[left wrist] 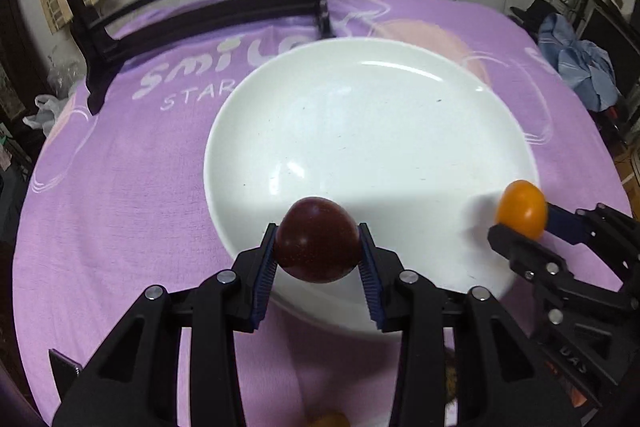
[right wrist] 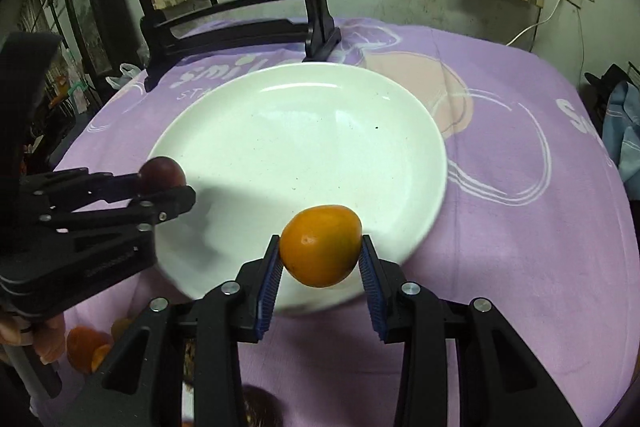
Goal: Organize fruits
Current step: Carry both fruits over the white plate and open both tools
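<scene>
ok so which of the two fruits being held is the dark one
The round dark maroon fruit clamped in the left gripper is. The right gripper holds a bright orange fruit instead.

There were 2 grippers, the left gripper and the right gripper, 1 white plate, 1 dark red fruit, and 1 orange fruit held; about 2 more orange fruits lay blurred nearby.
</scene>
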A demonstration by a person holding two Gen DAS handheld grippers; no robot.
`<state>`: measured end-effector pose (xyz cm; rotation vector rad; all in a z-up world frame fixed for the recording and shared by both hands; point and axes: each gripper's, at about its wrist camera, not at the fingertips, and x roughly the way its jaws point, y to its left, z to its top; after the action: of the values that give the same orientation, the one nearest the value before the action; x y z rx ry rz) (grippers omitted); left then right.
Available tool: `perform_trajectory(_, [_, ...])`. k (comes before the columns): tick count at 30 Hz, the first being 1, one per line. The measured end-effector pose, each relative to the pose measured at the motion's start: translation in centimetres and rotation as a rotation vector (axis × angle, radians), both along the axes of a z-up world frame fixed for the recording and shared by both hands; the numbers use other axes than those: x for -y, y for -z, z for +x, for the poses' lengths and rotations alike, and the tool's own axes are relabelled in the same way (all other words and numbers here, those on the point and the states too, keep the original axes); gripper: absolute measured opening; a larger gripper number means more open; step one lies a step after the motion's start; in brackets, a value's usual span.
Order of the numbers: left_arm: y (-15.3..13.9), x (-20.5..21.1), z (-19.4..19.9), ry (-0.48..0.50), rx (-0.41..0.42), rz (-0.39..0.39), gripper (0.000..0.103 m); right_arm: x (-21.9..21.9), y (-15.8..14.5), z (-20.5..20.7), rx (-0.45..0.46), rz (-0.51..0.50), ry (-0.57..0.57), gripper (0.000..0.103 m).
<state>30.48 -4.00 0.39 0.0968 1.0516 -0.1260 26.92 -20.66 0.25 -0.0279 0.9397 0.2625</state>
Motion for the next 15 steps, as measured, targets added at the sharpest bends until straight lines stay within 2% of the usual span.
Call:
perform_trajectory(2, [0.3, -0.1, 0.7, 0.01, -0.019, -0.021, 0.038, -0.2, 0.2, 0.4, -0.004, -0.015, 0.003, 0.042])
perform_trajectory(3, [0.3, -0.2, 0.9, 0.016, -0.03, -0.033, 0.039, -0.3, 0.2, 0.6, 0.001, -0.027, 0.004, 0.052])
perform_trajectory(4, [0.1, -0.3, 0.9, 0.018, -0.04, -0.043, 0.039, -0.3, -0.1, 0.4, 0.021, -0.029, 0.009, 0.055])
perform_trajectory(9, [-1.9, -0.7, -1.5, 0.033, -0.021, -0.088, 0.055, 0.7, -1.7, -2.0, 0.045, 0.009, 0.019, 0.055])
perform_trajectory(13, [-3.8, -1.7, -5.5, 0.046, 0.02, -0.119, 0.058, 1.8, -2.9, -5.6, 0.064, 0.014, 0.034, 0.058])
perform_trajectory(15, [-4.1, -2.3, -7.7, 0.056, 0.033, -0.115, 0.074, 2.4, -3.4, -7.9, 0.071, 0.03, 0.037, 0.065])
